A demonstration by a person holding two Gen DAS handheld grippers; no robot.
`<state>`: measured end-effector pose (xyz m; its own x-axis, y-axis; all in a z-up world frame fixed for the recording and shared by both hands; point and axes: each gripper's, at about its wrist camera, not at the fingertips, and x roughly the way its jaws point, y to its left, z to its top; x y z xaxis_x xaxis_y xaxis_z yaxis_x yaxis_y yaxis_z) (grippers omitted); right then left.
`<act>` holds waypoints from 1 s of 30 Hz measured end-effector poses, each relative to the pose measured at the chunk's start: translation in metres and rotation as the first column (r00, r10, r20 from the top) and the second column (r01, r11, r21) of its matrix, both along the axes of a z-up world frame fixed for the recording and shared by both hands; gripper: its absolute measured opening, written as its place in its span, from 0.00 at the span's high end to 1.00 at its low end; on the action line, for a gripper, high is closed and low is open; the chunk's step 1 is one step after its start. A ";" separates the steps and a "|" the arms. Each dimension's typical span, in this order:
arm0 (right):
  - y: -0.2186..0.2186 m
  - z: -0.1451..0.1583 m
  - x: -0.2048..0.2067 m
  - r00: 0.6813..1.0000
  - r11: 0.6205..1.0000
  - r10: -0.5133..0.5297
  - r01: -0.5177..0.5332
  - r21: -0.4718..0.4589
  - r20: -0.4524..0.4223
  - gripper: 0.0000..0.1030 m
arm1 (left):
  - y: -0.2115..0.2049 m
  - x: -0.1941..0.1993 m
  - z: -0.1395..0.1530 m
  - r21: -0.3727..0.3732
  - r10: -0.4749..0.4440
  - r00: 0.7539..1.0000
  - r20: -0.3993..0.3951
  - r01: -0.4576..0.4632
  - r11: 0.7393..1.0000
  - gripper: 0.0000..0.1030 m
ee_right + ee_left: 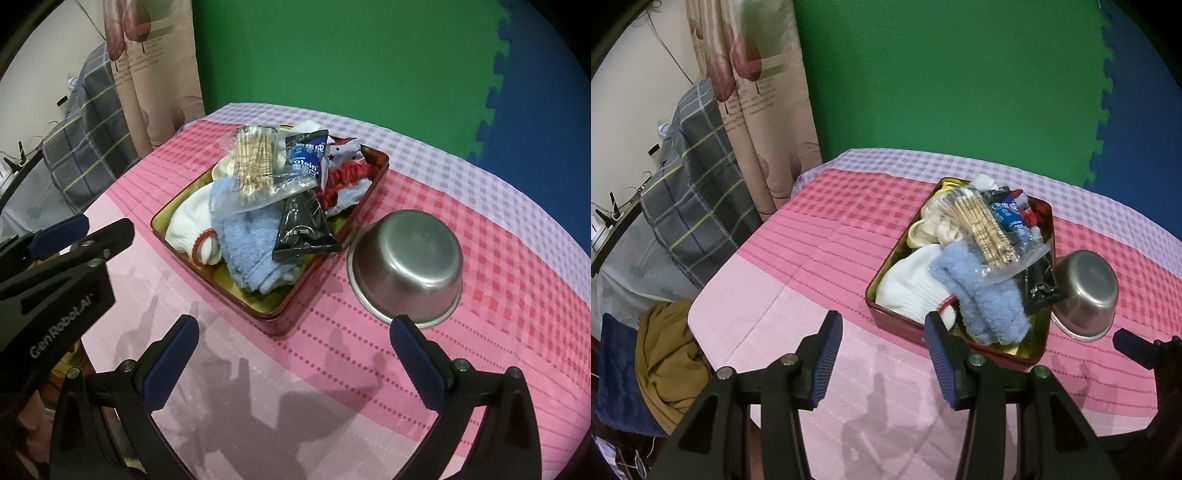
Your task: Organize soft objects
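Observation:
A red tin tray point(908, 334) point(295, 314) with a gold inside sits on the pink checked cloth. It holds a white sock point(908, 288) point(188, 221), a light blue fluffy cloth point(982, 299) point(251, 240), a bag of cotton swabs point(986, 225) point(255, 166), black and blue snack packets point(303, 229) and a red-and-white fabric piece point(343, 184). My left gripper point(882, 358) is open and empty just in front of the tray. My right gripper point(295, 365) is open and empty, in front of the tray and bowl.
An upturned steel bowl point(1086, 291) point(410, 262) lies right of the tray. The table edge falls off at left, with a mustard cloth point(668, 362), a plaid cushion point(698, 192) and a curtain point(757, 92) beyond. A green and blue foam wall point(942, 74) stands behind.

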<state>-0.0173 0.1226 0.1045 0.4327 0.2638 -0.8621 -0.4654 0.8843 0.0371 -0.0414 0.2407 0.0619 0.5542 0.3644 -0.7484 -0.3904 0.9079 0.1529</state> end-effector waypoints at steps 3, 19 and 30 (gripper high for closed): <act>0.000 0.001 -0.001 1.000 1.000 0.006 -0.006 -0.003 0.004 0.00 | -0.002 0.003 0.001 -0.006 -0.002 1.000 -0.004 0.002 1.000 0.54; 0.001 -0.001 -0.001 1.000 1.000 0.016 -0.016 0.012 -0.014 0.00 | -0.005 0.005 0.005 0.007 -0.004 1.000 -0.003 0.004 1.000 0.54; 0.002 0.000 -0.002 1.000 1.000 0.019 -0.019 0.007 -0.009 0.00 | -0.006 0.004 0.005 0.010 -0.008 1.000 -0.004 0.008 1.000 0.54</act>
